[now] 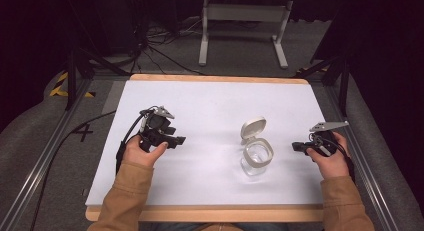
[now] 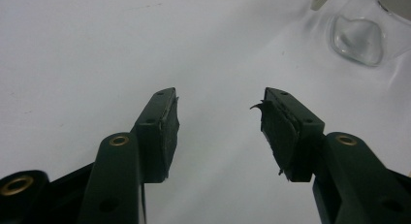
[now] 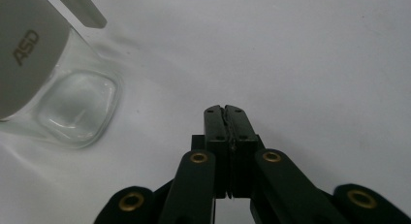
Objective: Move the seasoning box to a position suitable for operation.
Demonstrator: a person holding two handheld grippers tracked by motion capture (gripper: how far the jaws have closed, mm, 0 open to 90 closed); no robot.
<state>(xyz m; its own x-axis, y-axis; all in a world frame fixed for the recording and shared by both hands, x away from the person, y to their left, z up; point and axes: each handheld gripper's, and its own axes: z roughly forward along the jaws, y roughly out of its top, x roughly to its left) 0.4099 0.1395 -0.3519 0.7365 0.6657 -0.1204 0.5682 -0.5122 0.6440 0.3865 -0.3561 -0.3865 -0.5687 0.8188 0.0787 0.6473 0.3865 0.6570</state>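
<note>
**Open jar between two idle tongs**

Clear square glass jar (image 1: 257,159) with grey hinged lid (image 1: 253,127) flipped up and back, standing right of centre on white desk (image 1: 215,106), toward the near edge. In the right gripper view, grey collar lettered "ASD" and thick rounded glass base (image 3: 77,107) at upper left; in the left gripper view, same glass base (image 2: 358,40) at upper right.

Left tongs (image 1: 179,139) held in left hand (image 1: 142,152), well apart from jar on its left, pointing toward it; jaws spread wide, nothing between, worn pads (image 2: 167,132) frayed at the edges. Right tongs (image 1: 296,146) held in right hand (image 1: 330,158), near jar on its right, pointing toward it; jaws pressed together, empty. Tan sleeves (image 1: 125,196) entering from the near edge. Wooden border around desk; grey floor, cables and white frame legs beyond.
</note>
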